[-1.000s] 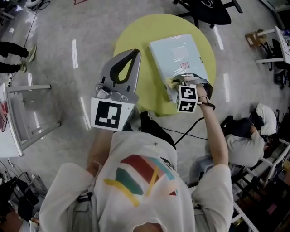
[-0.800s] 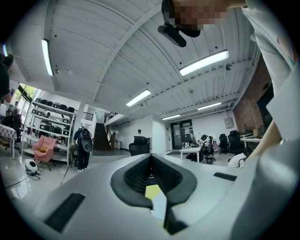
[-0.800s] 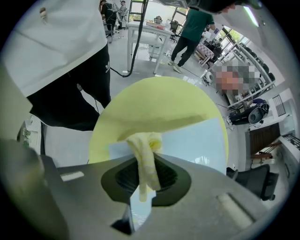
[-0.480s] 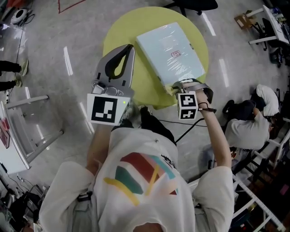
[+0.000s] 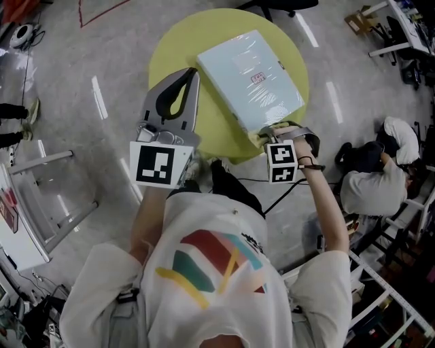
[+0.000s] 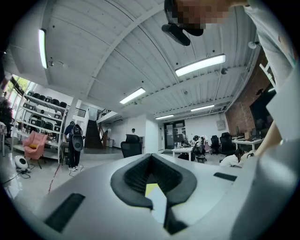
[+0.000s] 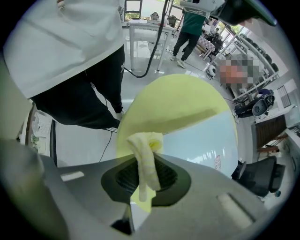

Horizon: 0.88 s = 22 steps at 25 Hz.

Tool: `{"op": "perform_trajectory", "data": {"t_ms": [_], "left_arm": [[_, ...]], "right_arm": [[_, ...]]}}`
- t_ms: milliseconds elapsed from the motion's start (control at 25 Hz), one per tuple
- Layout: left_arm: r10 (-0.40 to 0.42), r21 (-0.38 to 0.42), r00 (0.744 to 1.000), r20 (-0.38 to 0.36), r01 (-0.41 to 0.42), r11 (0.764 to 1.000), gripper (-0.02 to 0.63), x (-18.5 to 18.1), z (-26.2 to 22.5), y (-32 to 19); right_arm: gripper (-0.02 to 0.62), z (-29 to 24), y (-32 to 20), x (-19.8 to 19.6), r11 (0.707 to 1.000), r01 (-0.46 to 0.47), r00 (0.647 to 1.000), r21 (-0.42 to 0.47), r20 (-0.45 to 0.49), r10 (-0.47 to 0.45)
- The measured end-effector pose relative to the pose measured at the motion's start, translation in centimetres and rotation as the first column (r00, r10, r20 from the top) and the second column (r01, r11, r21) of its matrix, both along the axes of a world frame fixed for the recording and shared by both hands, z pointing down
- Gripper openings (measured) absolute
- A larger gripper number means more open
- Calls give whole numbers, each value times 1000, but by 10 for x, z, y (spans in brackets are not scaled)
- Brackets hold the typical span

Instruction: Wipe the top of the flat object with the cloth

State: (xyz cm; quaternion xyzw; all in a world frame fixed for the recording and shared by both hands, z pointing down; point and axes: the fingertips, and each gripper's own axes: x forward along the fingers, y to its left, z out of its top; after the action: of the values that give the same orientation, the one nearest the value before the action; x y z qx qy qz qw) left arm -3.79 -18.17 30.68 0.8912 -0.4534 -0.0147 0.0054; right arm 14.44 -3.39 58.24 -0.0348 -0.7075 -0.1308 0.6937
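A pale blue flat object wrapped in shiny film lies on the round yellow table. My right gripper is at the object's near corner, shut on a yellow cloth. In the right gripper view the cloth hangs bunched between the jaws, with the flat object and the table beyond it. My left gripper hovers over the table's left side, beside the object, shut and holding nothing. The left gripper points up at the room's ceiling.
A black office chair stands beyond the table. A person sits on the floor at the right. A metal rack is at the left, a white frame at the lower right. A black cable runs across the floor.
My right gripper has slid the cloth along the flat object's near edge to its near corner. The left gripper has kept its place. The head view has shifted a little.
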Motion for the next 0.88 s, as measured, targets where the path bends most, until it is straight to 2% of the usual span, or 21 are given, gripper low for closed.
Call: {"op": "perform_trajectory", "data": {"t_ms": [120,240,400,560,720,880], "left_arm": [[-5,-8,1000,-2,5,1000,15,-1,1,0],[-29,-13,1000,-11,28,1000,15,-2,1,-3],[-48,-27,999,-9,48,999,15,-1,8,-9],[-79,-38,997,-10,79,996,15,3,10,-12],[-115,-55,993,11,115,992,15,3,18,-14],[-137,-82,990,37,140,987,15,-4,28,-18]], "right_arm": [[26,-11,-10,1,1000,8,1000,29,8,-8],[26,-35,-46,0,992,-2,998,127,57,-5],[26,-67,-110,-5,969,-9,995,248,103,-17],[26,-88,-169,-16,937,50,991,346,100,-89],[26,-87,-227,-35,911,102,981,399,112,-159],[26,-66,-269,-56,922,114,976,371,133,-174]]}}
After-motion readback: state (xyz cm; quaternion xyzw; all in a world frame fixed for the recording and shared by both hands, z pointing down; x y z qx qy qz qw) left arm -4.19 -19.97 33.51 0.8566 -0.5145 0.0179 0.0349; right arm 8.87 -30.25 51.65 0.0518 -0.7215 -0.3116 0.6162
